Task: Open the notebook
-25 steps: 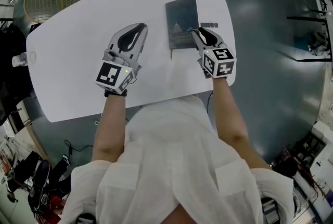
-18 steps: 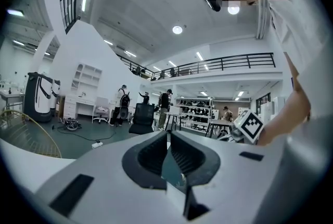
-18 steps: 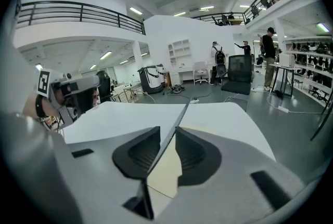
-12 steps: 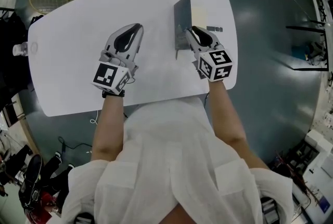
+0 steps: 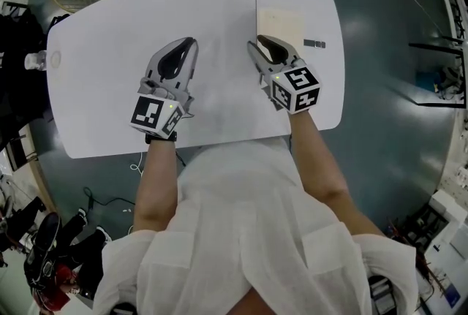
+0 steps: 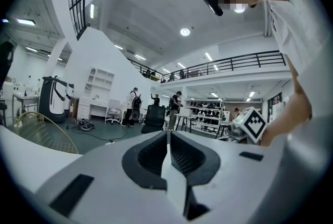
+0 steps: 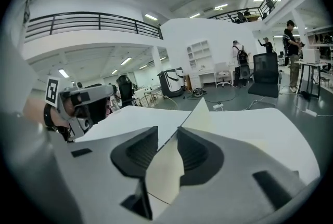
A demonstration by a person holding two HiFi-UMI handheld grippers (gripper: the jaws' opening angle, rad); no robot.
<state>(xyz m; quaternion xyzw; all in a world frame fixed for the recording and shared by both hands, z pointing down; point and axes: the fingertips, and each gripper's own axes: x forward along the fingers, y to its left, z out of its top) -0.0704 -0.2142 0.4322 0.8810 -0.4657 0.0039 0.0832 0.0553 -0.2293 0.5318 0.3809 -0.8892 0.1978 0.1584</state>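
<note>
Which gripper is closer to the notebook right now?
Right. The right gripper, jaws just opening, has the notebook's raised cover between them; the left gripper sits apart, off to the notebook's left.

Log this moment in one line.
notebook: cover upright | right gripper: jaws just opening, cover between them | left gripper: shut, empty

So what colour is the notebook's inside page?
Cream; the page shows best in the head view.
</note>
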